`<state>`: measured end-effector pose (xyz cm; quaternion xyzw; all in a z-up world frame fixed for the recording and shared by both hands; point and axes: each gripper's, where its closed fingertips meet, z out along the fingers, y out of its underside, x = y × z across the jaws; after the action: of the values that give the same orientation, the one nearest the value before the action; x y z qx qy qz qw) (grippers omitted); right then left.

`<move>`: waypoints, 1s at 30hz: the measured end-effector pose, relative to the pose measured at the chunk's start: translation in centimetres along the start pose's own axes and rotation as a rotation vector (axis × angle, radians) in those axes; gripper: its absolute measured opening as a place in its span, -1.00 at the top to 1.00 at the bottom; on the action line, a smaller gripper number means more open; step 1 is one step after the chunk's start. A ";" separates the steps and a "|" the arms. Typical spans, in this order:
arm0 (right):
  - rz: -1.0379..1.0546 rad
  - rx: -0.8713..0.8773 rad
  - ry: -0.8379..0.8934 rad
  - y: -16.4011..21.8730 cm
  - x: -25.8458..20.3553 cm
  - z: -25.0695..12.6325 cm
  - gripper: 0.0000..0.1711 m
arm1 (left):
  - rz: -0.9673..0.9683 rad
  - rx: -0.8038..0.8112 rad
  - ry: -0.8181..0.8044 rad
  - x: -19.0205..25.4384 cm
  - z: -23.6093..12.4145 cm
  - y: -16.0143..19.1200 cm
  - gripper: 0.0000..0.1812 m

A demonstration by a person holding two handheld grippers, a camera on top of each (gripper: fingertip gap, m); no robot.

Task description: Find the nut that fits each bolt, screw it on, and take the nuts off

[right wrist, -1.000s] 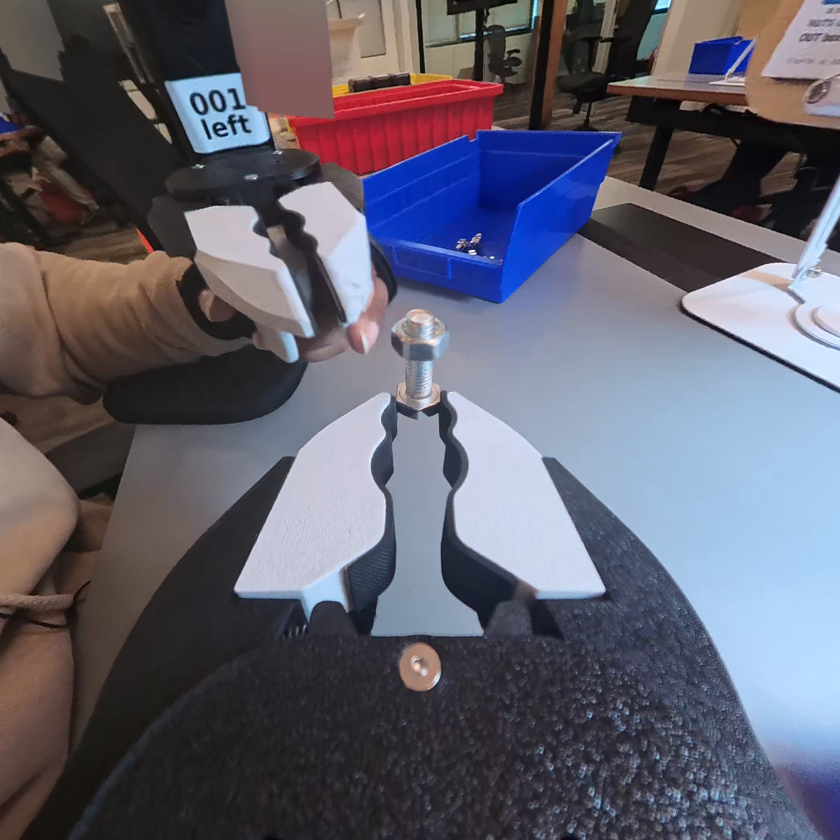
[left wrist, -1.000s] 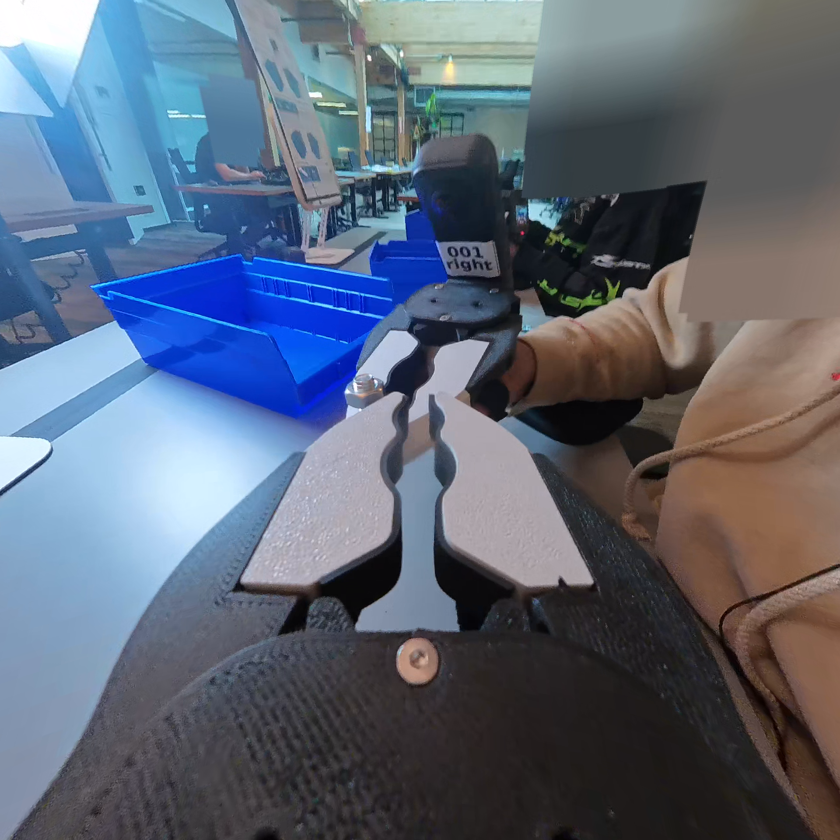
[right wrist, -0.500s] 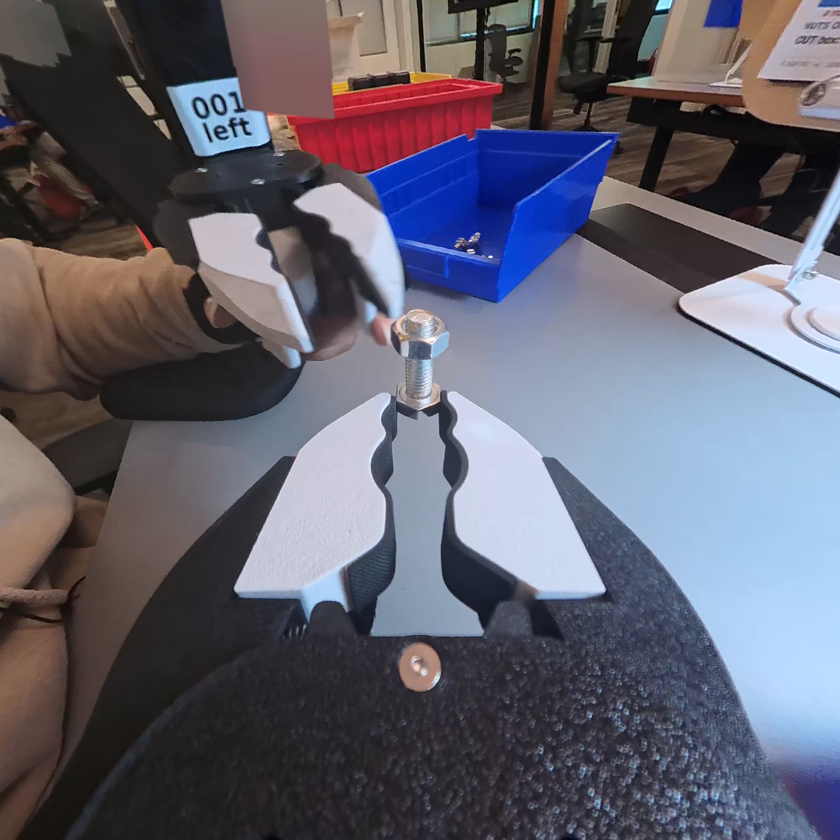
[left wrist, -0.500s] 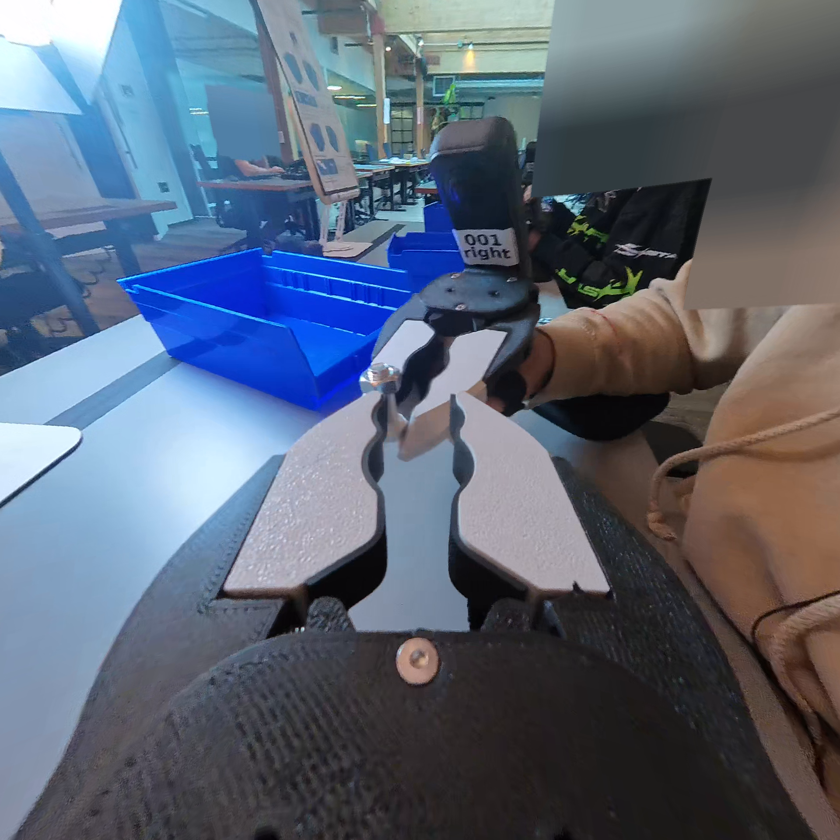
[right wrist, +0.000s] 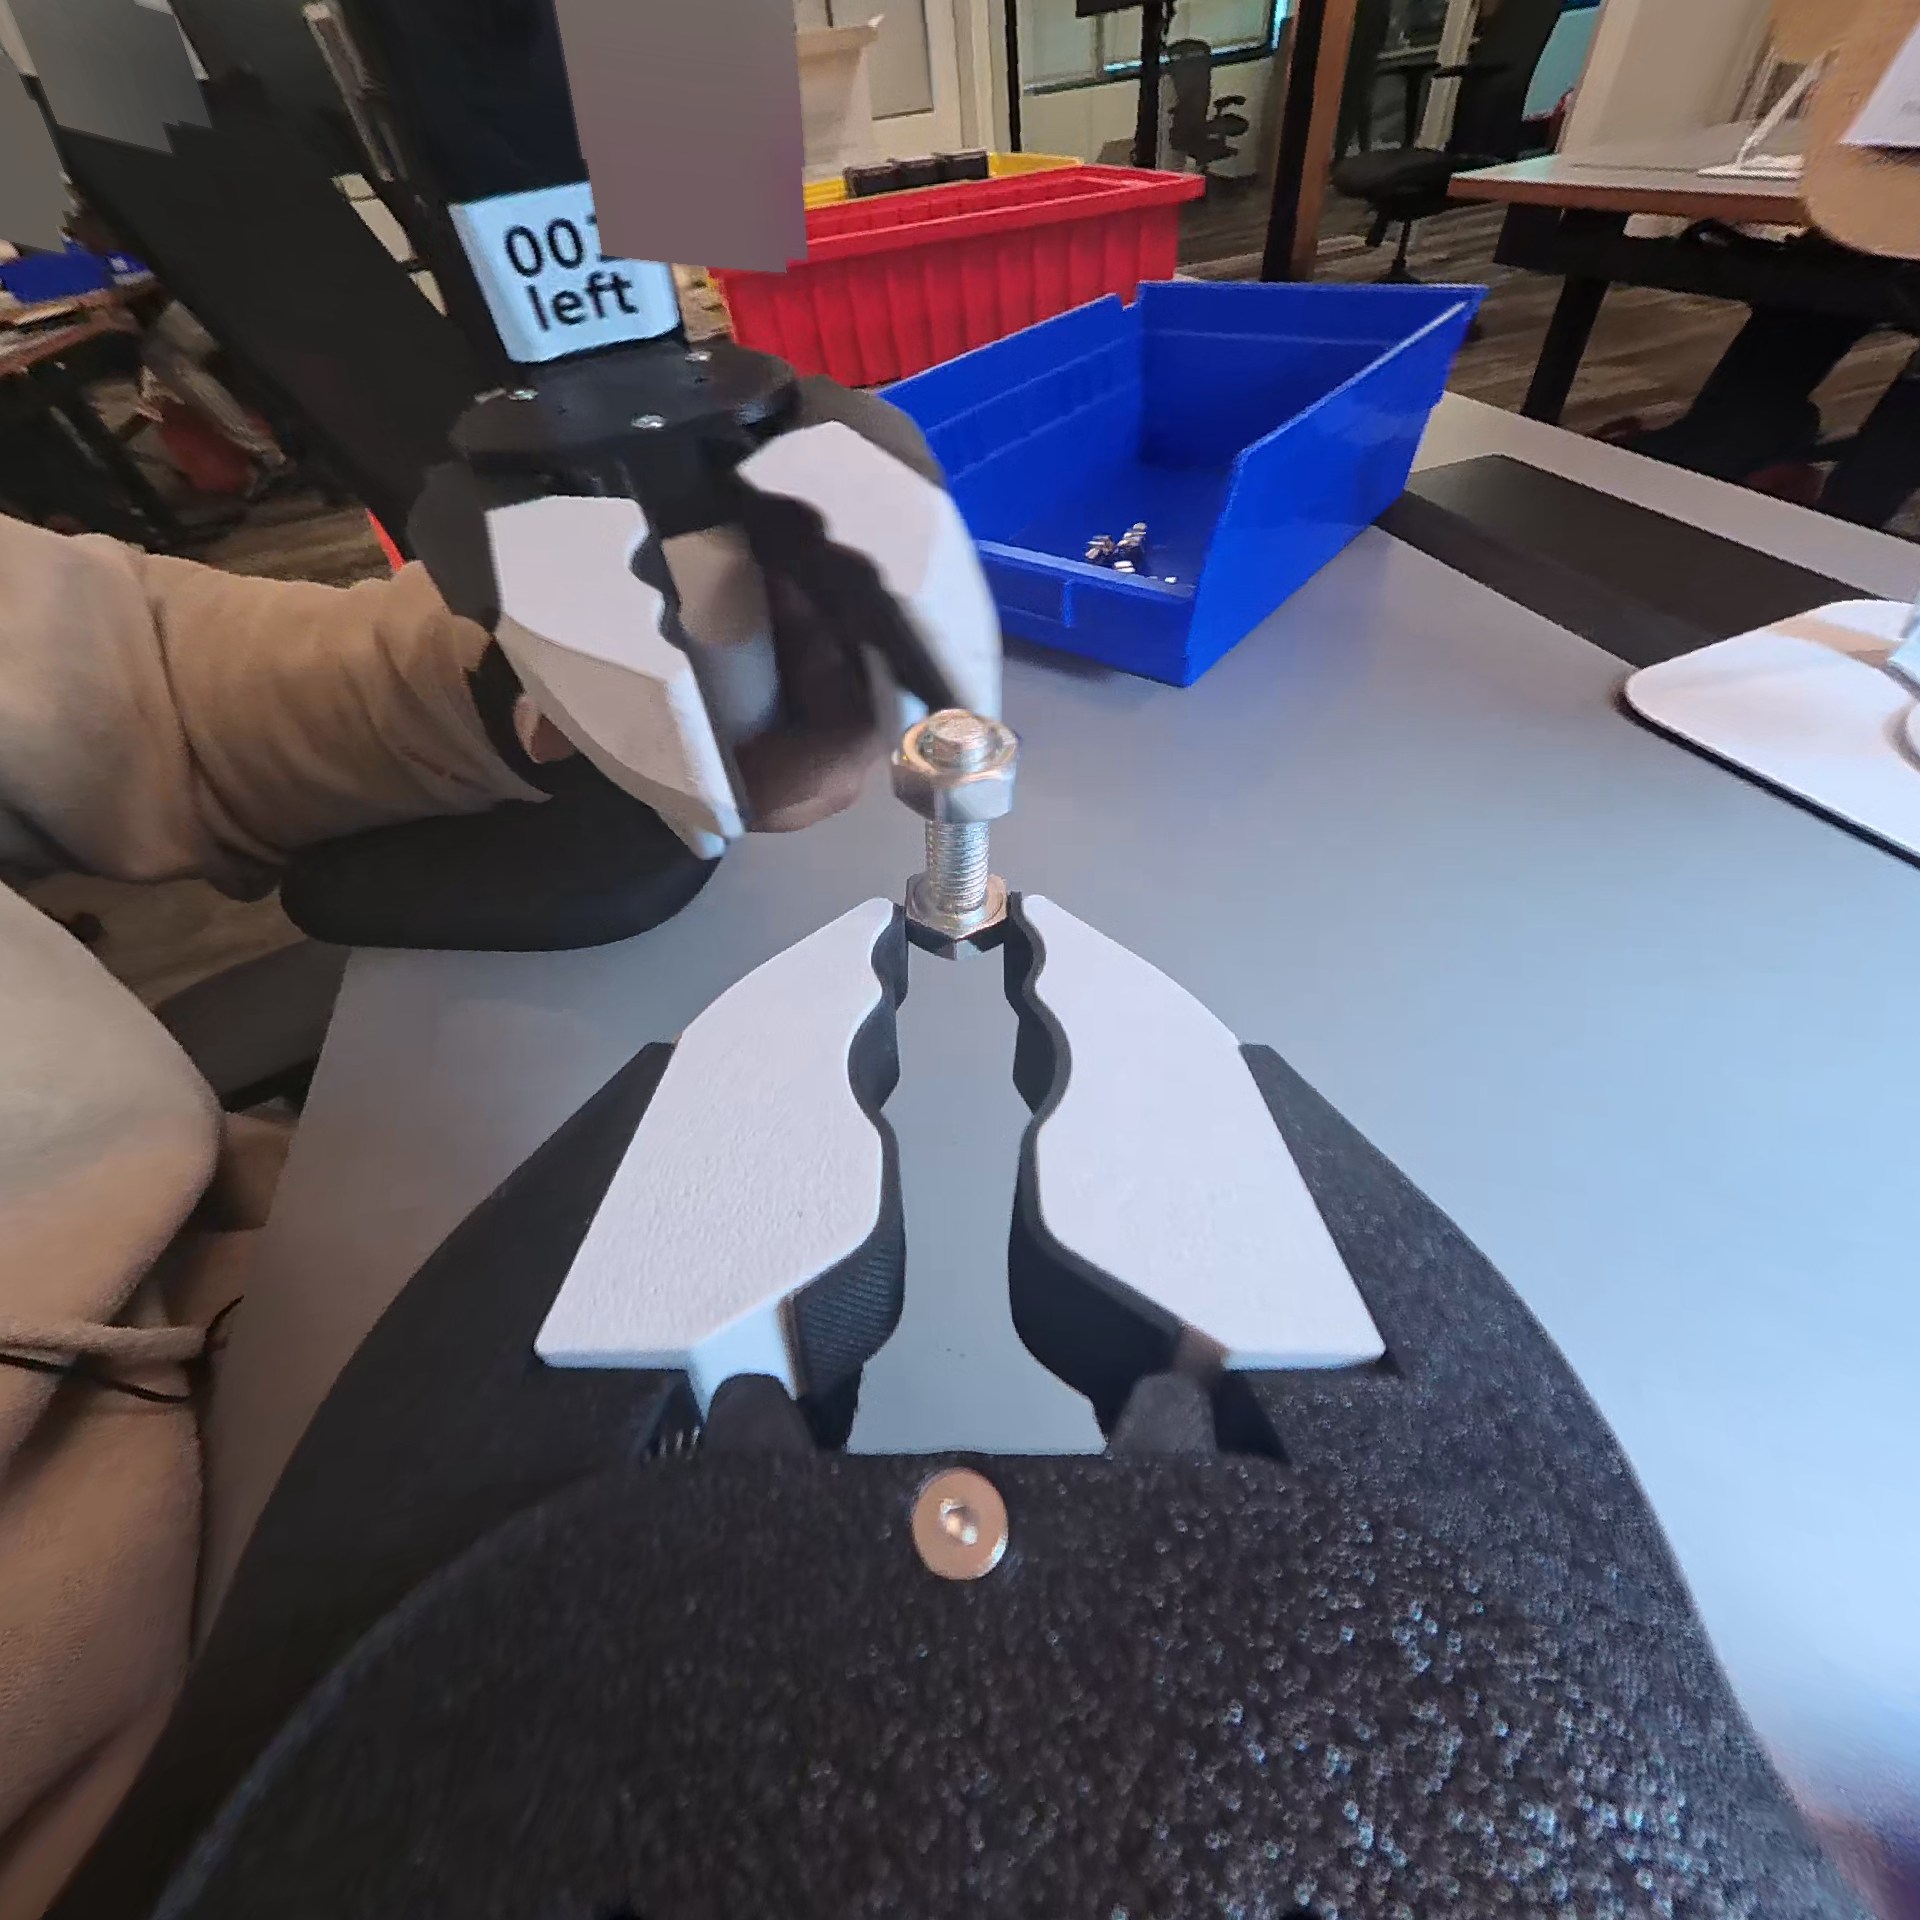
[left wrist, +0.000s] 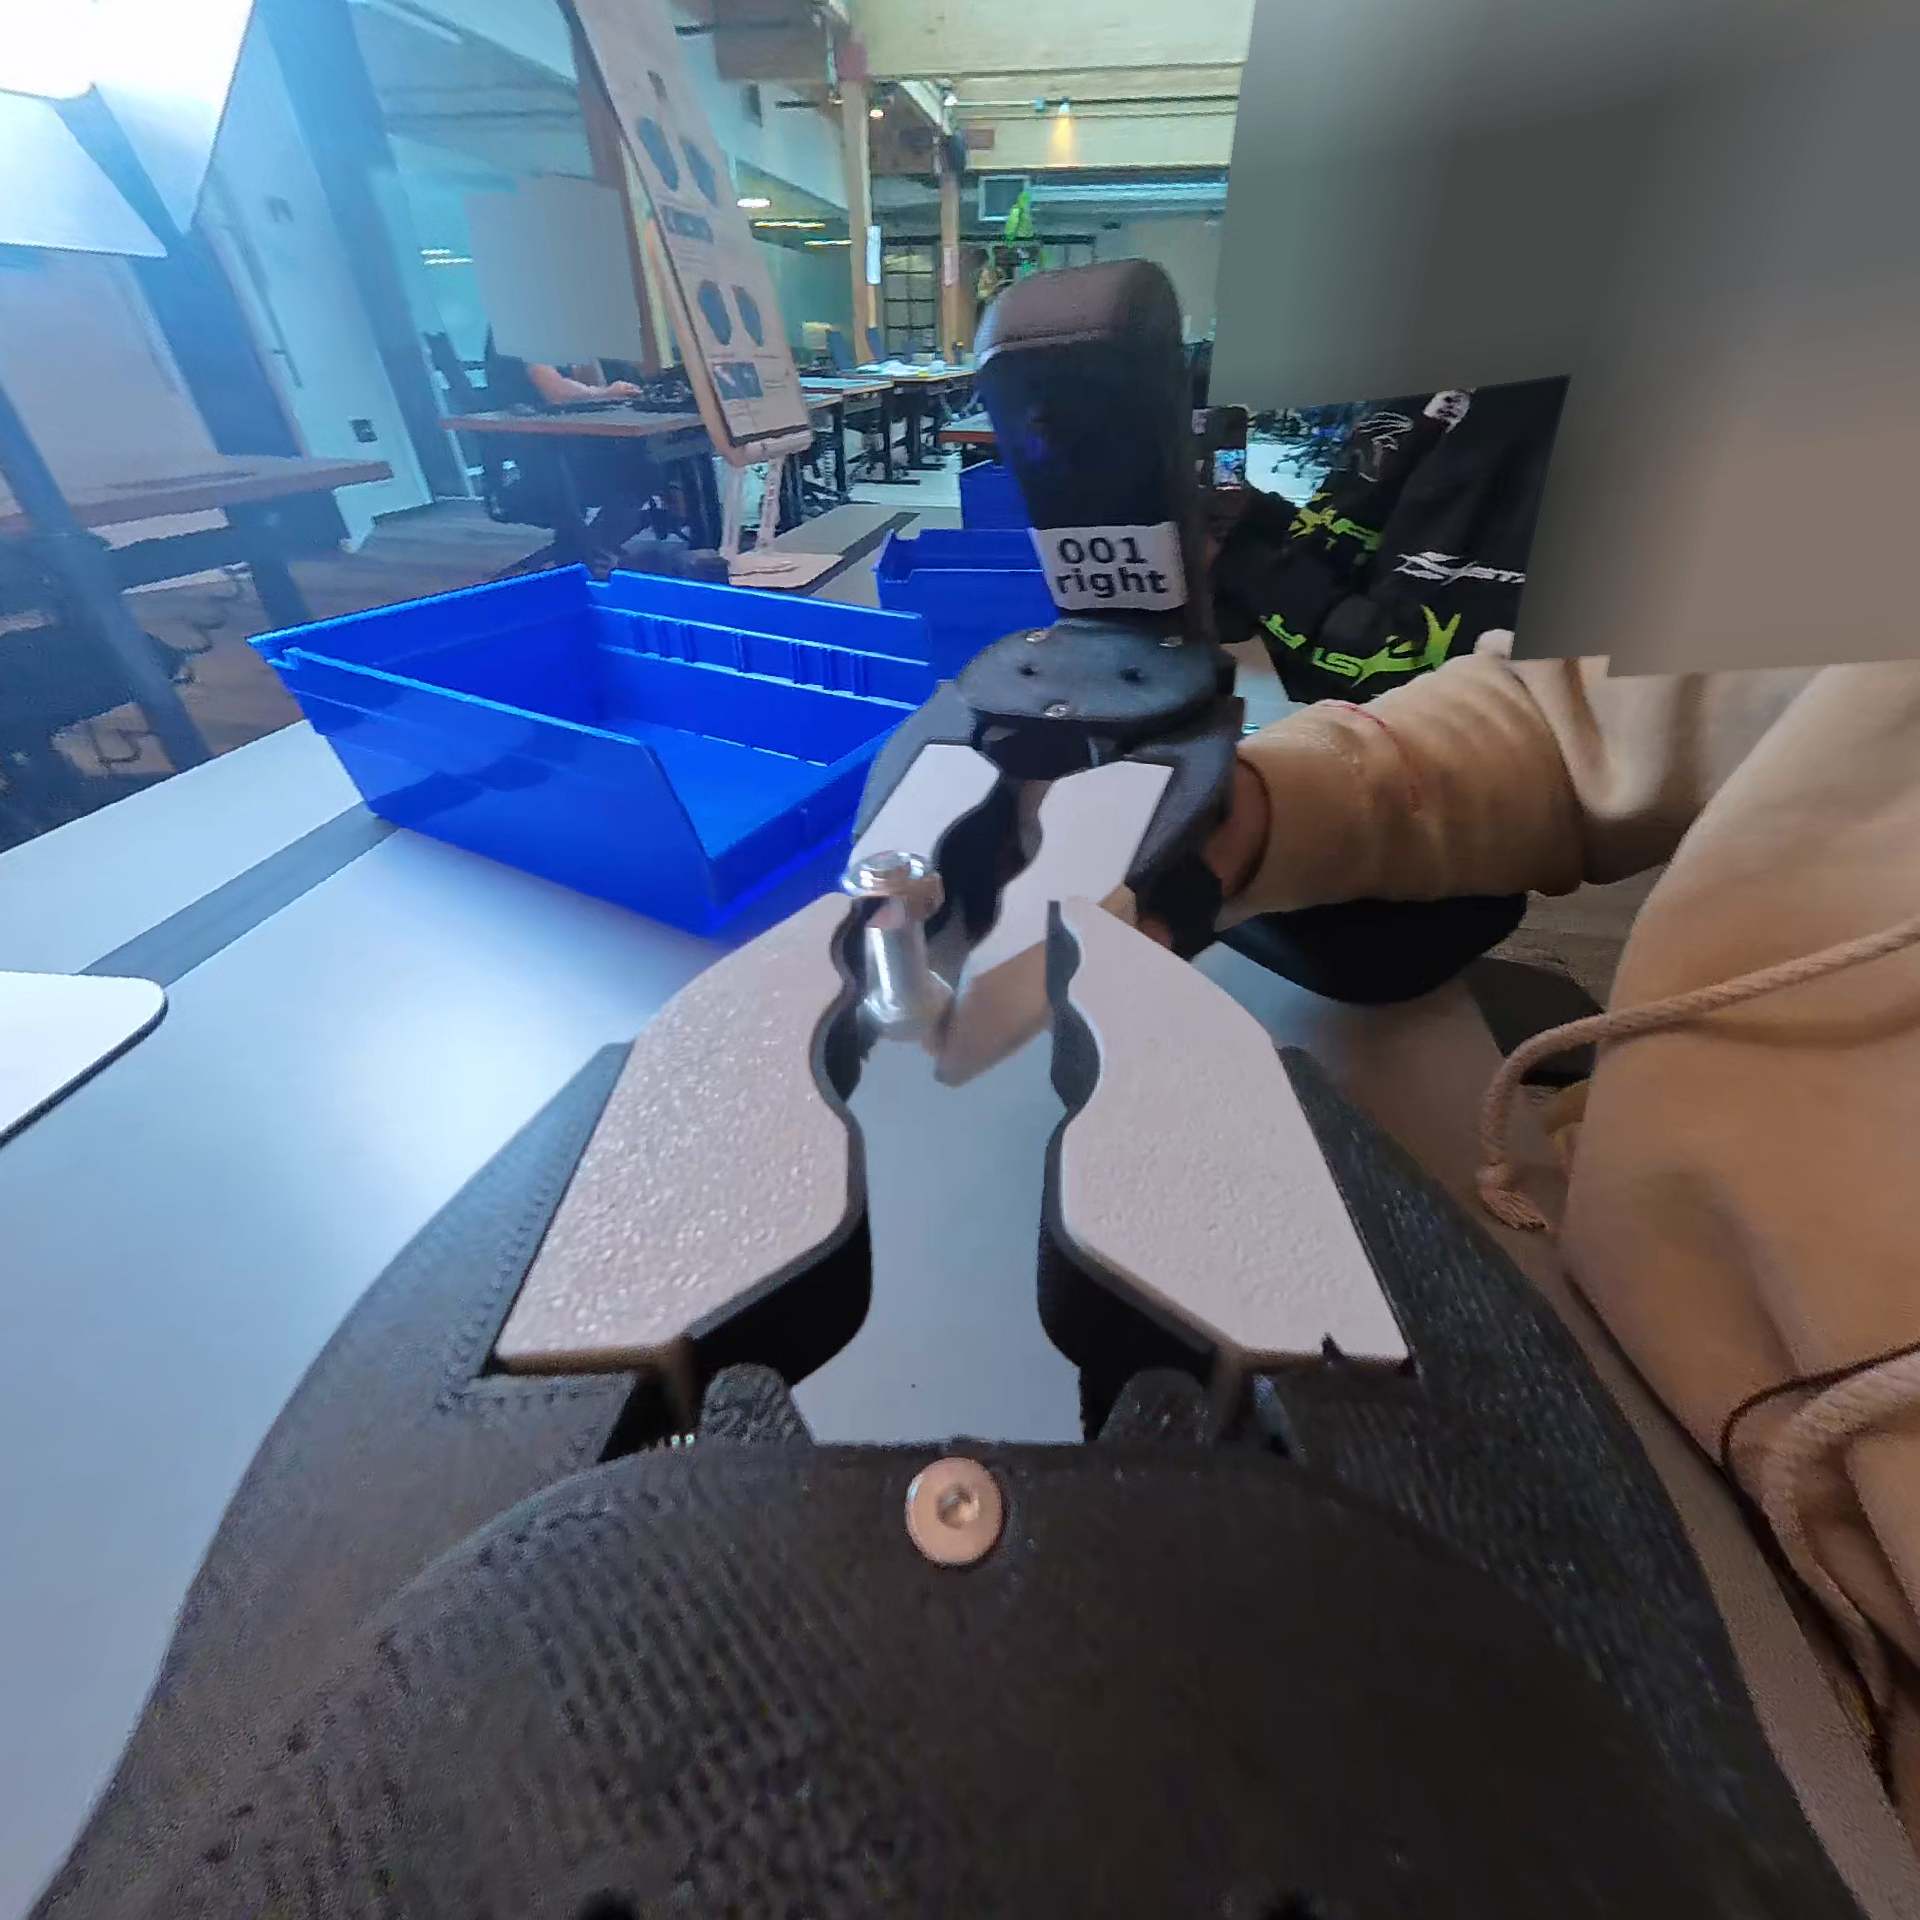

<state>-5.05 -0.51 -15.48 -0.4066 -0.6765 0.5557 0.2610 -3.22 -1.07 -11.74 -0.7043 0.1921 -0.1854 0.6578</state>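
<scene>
Tongs in your right hand (right wrist: 958, 914) clamp the head of a bolt (right wrist: 956, 873), holding it upright above the grey table (right wrist: 1455, 935), with a nut (right wrist: 956, 795) threaded near its top end. Your left tongs (left wrist: 951, 961) stand apart, one finger (right wrist: 883, 566) just beside that nut; contact is unclear. Each tool carries a white label with printed writing. Behind, a blue bin (right wrist: 1299, 499) holds a few small metal parts (right wrist: 1117, 545).
</scene>
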 end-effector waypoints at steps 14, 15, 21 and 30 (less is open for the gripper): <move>0.008 -0.005 -0.006 0.1 -0.2 0.2 0.79 | -0.001 0.012 -0.063 -0.9 0.1 0.0 0.55; 0.004 -0.010 -0.009 0.2 -0.4 0.3 0.79 | 0.002 0.001 -0.058 -0.8 0.3 0.2 0.53; 0.045 0.004 0.054 0.0 1.6 -0.4 0.80 | 0.037 -0.004 0.031 1.0 -0.1 -0.5 0.91; 0.019 -0.016 0.014 0.3 0.3 0.3 0.79 | 0.007 -0.037 -0.053 -0.3 0.6 0.4 0.56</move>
<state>-5.39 -0.46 -15.86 -0.4191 -0.6753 0.5496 0.2573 -3.17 -0.47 -12.18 -0.7205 0.1803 -0.1609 0.6500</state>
